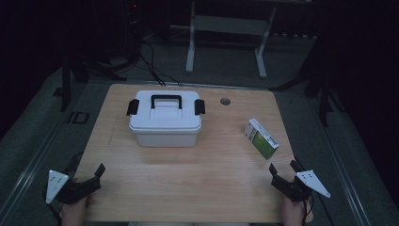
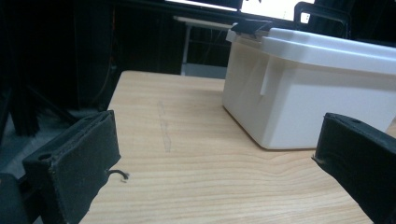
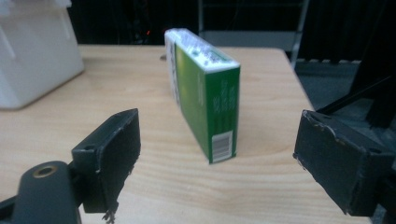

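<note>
Though green box (image 3: pixel 205 93) print is unreadable | barcode faces right hand-held gripper (image 3: pixel 215 158) | jaws apart

A light wooden desk (image 1: pixel 188 188) with rounded corners sits in a dim room. A small round grommet hole (image 1: pixel 225 101) lies near its far edge. Beyond the desk stands a pale metal frame (image 1: pixel 226 28) on two legs. Black cables (image 1: pixel 150 66) trail across the grey floor (image 1: pixel 28 136).
</note>
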The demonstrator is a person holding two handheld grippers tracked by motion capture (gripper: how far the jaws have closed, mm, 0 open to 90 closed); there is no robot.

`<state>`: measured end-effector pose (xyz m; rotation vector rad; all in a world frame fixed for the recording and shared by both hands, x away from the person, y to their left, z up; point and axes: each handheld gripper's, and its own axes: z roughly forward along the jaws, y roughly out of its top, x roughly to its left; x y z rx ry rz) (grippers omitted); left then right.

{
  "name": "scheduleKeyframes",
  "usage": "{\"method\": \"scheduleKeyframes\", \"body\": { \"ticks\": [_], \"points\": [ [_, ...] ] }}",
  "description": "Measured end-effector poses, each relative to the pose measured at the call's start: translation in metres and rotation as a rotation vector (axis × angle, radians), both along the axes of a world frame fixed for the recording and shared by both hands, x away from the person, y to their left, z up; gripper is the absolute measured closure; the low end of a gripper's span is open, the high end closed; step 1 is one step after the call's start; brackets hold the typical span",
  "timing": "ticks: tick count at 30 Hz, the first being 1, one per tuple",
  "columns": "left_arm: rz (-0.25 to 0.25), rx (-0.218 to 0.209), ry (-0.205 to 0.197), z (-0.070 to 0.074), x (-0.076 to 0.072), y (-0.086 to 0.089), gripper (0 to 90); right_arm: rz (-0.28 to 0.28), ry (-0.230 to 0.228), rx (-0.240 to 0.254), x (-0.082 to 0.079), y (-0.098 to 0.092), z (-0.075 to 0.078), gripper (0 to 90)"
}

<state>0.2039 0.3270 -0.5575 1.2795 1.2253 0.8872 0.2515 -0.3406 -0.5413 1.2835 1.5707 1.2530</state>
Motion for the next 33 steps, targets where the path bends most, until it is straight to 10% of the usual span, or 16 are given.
{"method": "scheduleKeyframes", "body": {
  "ticks": [19, 33],
  "points": [
    [-0.111, -0.045, 0.037, 0.027, 0.018, -0.012, 1.0, 0.212, -0.053, -0.006, 0.008, 0.049, 0.045, 13.4],
    [-0.168, 0.053, 0.072, 0.036, 0.062, -0.023, 7.8, 0.317, -0.084, -0.066, 0.05, 0.097, 0.055, 21.6]
  ]
}}
